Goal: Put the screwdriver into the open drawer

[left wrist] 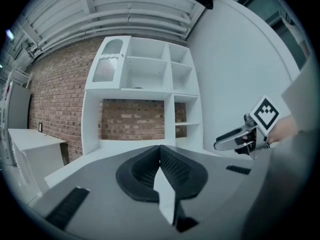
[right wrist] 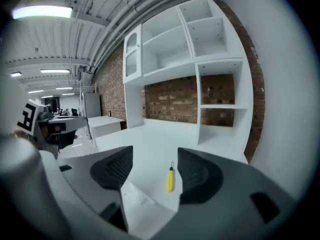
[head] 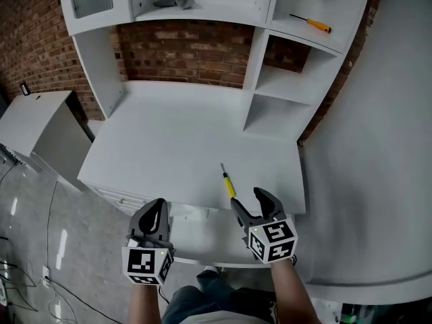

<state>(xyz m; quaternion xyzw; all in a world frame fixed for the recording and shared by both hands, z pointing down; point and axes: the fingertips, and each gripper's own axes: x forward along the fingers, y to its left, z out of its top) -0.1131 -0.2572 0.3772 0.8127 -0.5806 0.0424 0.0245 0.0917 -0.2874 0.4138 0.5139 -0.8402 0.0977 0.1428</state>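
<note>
A small screwdriver (head: 228,182) with a yellow handle lies on the white desk (head: 169,140) near its front edge, tip pointing away from me. In the right gripper view the screwdriver (right wrist: 170,179) shows between the jaws, a little ahead of them and untouched. My right gripper (head: 248,201) hovers just in front of it, open, over the open white drawer (head: 196,238) below the desk edge. My left gripper (head: 158,206) hangs to the left over the drawer's left end, shut and empty. In its own view the left gripper (left wrist: 160,153) has both pads meeting.
A white hutch with shelves rises at the desk's back. A second screwdriver (head: 312,23) with an orange handle lies on an upper right shelf, and a grey object (head: 174,1) on the top middle shelf. A white cabinet (head: 34,127) stands left; a white wall (head: 378,147) runs along the right.
</note>
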